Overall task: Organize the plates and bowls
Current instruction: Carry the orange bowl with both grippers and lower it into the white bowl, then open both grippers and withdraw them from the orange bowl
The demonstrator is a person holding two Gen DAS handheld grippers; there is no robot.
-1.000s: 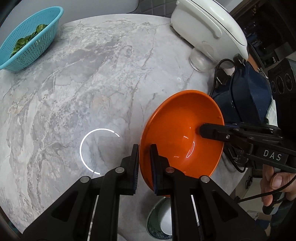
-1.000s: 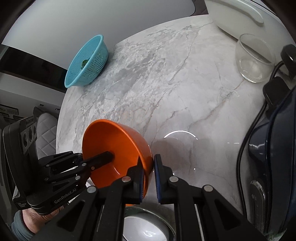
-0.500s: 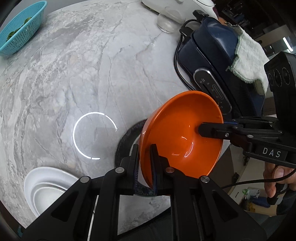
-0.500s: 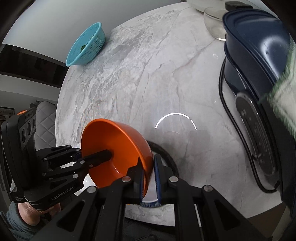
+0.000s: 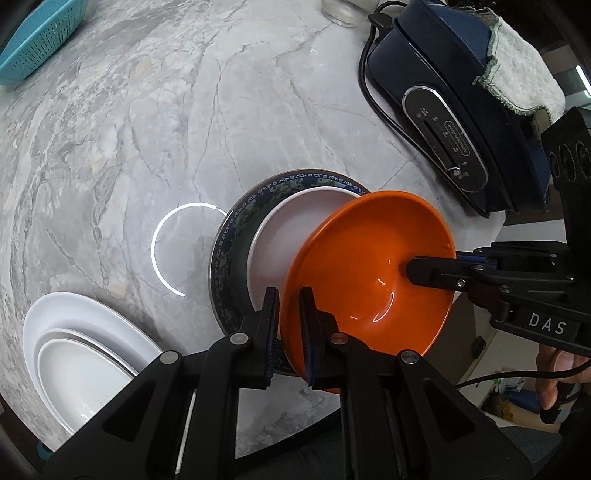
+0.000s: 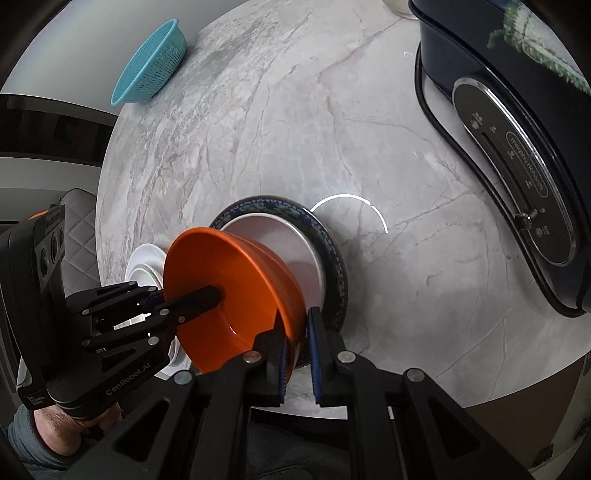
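An orange bowl (image 5: 369, 273) hangs tilted above the marble table, held from two sides. My left gripper (image 5: 289, 295) is shut on its near rim, one finger inside and one outside. My right gripper (image 6: 295, 317) is shut on the opposite rim (image 6: 291, 295). Just under the bowl lies a blue-patterned plate (image 5: 229, 236) with a white dish (image 5: 295, 221) in it, both partly hidden by the bowl. The same plate (image 6: 332, 251) and white dish (image 6: 280, 236) show in the right wrist view. A stack of white oval plates (image 5: 74, 332) sits left of them.
A dark blue appliance (image 5: 454, 103) with a cord and a cloth (image 5: 524, 66) on top stands at the right. A teal colander (image 5: 33, 40) is at the far left, a glass (image 5: 340, 11) at the far edge. The table's rounded near edge (image 5: 258, 435) is close below.
Both grippers have carried the orange bowl across the table toward its near edge. It now hangs over the blue-patterned plate and white dish; the white plate stack has come into view.
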